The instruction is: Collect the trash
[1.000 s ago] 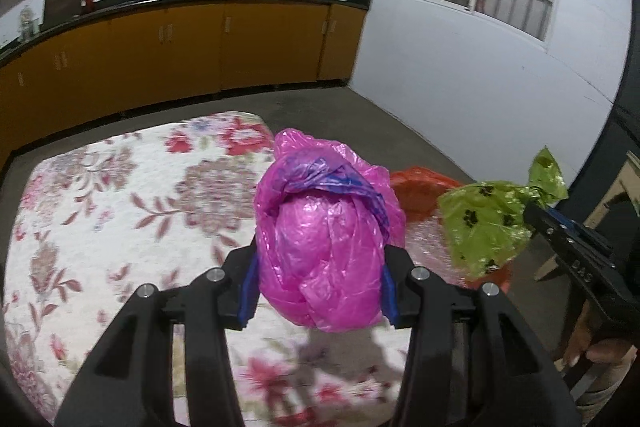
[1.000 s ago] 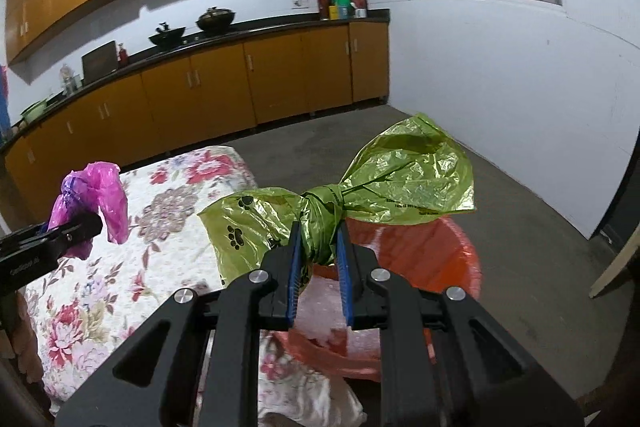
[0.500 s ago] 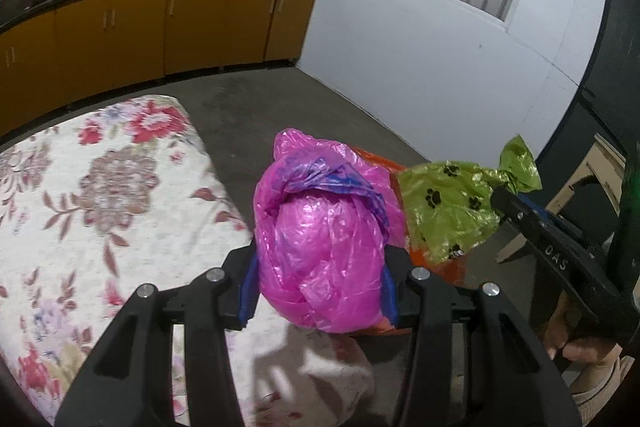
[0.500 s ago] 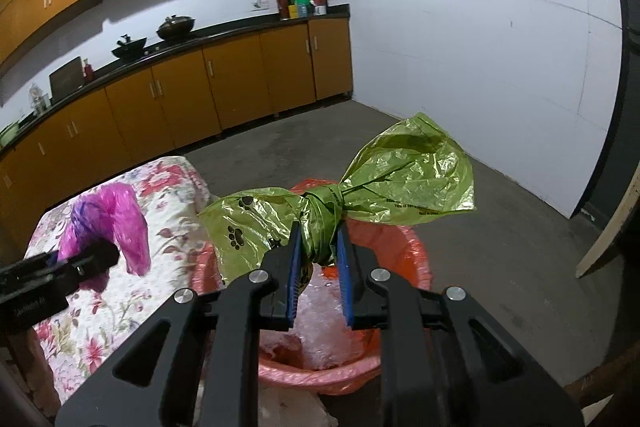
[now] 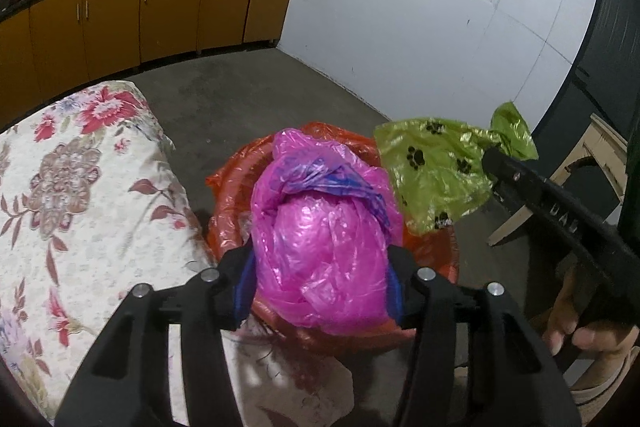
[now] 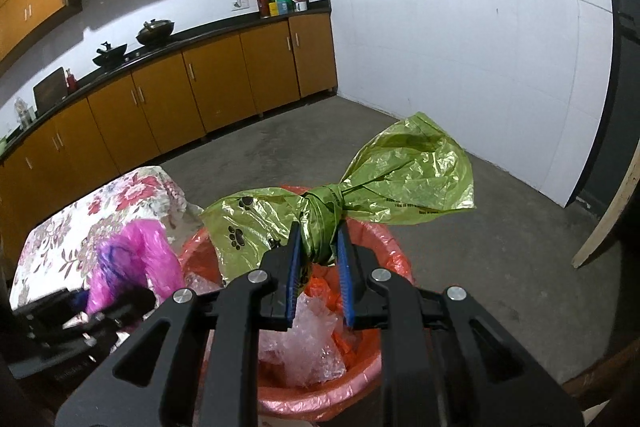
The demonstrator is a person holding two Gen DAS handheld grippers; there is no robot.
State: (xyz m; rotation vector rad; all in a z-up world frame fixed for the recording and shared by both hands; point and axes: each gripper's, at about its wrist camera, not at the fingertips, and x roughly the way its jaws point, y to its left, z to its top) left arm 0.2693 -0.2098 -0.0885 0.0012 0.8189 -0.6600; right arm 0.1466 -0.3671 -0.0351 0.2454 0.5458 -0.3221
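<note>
My left gripper is shut on a tied pink plastic bag and holds it over the near rim of a red-lined trash bin. My right gripper is shut on the knot of a green paw-print bag and holds it above the same bin, which holds clear crumpled plastic. The green bag and right gripper show at the right in the left wrist view. The pink bag shows at the left in the right wrist view.
A table with a floral cloth stands directly left of the bin. Orange kitchen cabinets line the far wall, and a white wall is to the right. Bare concrete floor lies beyond the bin. A wooden piece stands at right.
Both grippers have moved right off the table, carrying their bags to above the red bin. Both grips are unchanged.
</note>
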